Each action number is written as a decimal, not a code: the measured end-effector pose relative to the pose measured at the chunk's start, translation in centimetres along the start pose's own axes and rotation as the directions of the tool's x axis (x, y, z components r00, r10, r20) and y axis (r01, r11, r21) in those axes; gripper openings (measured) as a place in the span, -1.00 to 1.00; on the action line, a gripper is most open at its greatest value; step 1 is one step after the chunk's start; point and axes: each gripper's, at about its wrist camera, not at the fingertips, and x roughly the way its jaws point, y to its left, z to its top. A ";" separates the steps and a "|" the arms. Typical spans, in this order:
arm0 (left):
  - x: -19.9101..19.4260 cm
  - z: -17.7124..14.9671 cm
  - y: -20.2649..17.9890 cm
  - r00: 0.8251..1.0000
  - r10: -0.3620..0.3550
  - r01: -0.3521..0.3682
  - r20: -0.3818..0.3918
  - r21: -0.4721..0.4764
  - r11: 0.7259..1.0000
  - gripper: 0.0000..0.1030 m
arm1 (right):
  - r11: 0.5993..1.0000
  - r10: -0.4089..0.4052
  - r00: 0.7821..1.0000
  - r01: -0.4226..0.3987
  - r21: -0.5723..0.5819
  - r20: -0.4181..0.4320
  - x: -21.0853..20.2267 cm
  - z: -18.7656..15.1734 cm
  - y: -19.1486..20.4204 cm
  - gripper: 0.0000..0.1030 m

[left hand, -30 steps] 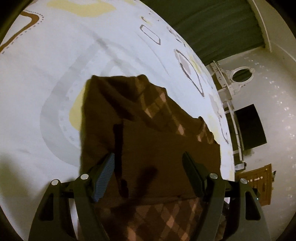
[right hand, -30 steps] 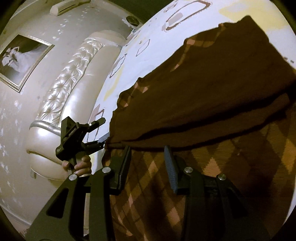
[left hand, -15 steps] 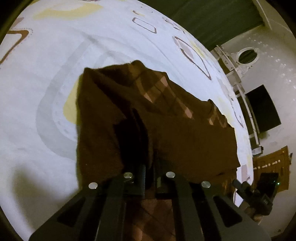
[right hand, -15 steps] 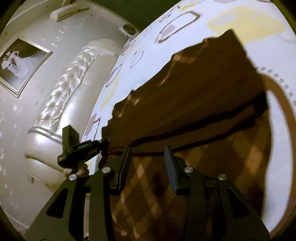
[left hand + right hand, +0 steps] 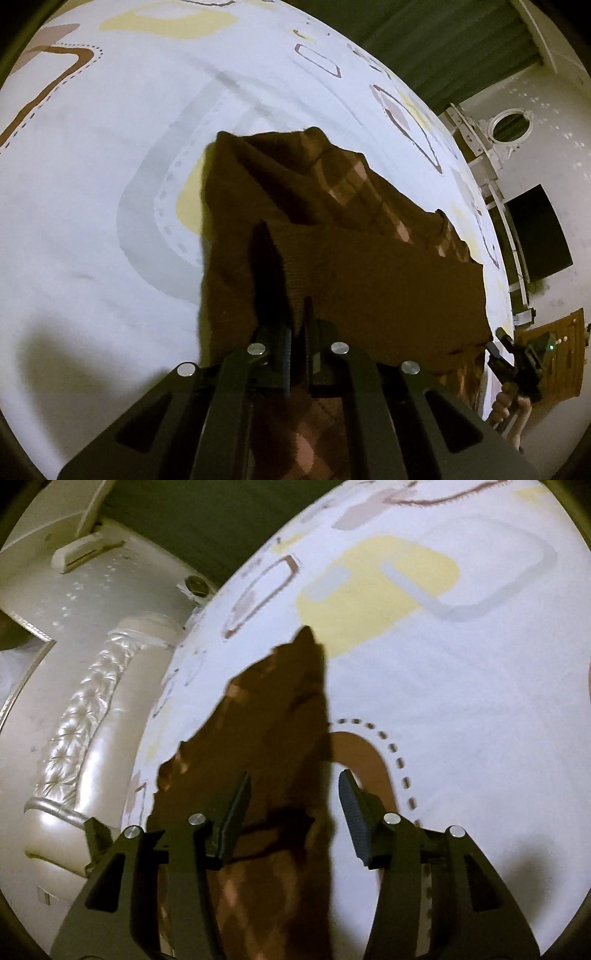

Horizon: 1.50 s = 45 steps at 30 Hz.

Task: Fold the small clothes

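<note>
A small brown garment (image 5: pixel 369 277) with an argyle pattern lies partly folded on the bed sheet (image 5: pixel 110 184). My left gripper (image 5: pixel 298 321) is shut on the near edge of its upper layer, which bunches up between the pads. In the left wrist view my right gripper (image 5: pixel 498 343), held by a hand (image 5: pixel 509 410), sits at the garment's far right corner. In the right wrist view the right gripper (image 5: pixel 293 805) hovers over the garment (image 5: pixel 266 731) with its jaws opening. Cloth lies below and between the fingers, and the pads do not press on it.
The white sheet (image 5: pixel 461 701) has yellow, grey and brown shapes. A cream tufted headboard (image 5: pixel 81 720) runs along the left in the right wrist view. A green curtain (image 5: pixel 443 44), a dark screen (image 5: pixel 539 232) and a wooden door (image 5: pixel 554 362) stand beyond the bed.
My left gripper went from wide open to shut on the garment's edge. My right gripper swung sideways along the cloth and its jaws spread wider; more bare sheet shows on its right.
</note>
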 end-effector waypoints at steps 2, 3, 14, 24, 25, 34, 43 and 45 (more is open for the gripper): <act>0.0 0.0 -0.4 1.000 0.018 -0.018 0.002 0.018 1.000 -0.90 | 1.000 0.015 1.000 -0.015 0.017 -0.017 0.8 0.1 -0.5 -0.05; -0.1 -0.1 -0.4 1.000 0.022 -0.022 0.003 0.020 1.000 -0.90 | 0.999 0.025 0.999 -0.025 0.027 -0.024 1.1 0.1 -0.7 -0.12; 0.2 -0.3 -0.3 0.999 0.034 -0.035 0.018 0.014 0.999 -0.86 | 0.999 0.049 0.996 -0.049 0.003 -0.079 2.3 -0.6 -2.5 -0.86; 0.2 -0.2 -0.6 1.000 -0.012 0.011 0.020 0.023 1.000 -0.39 | 0.994 0.106 0.994 -0.105 0.041 -0.027 1.4 5.1 -2.5 -0.52; 0.2 -0.2 -0.9 1.000 -0.012 0.011 0.022 0.032 0.999 -0.29 | 0.995 0.094 0.995 -0.093 0.041 -0.025 2.0 6.0 -2.3 -0.51; 0.7 -0.4 -2.7 0.999 0.031 -0.034 0.028 0.110 0.993 0.00 | 1.000 -0.005 0.998 0.005 -0.009 -0.064 7.7 9.5 -1.8 -0.80; -0.8 -1.3 -2.8 0.999 0.002 -0.007 0.049 0.101 0.995 0.15 | 0.998 0.062 0.994 -0.064 -0.016 -0.094 4.3 7.4 -2.6 -0.51; -1.8 -2.1 -2.5 0.998 -0.015 0.009 0.057 0.106 0.994 0.16 | 0.996 0.075 0.990 -0.081 -0.044 -0.121 1.9 5.1 -3.1 -0.50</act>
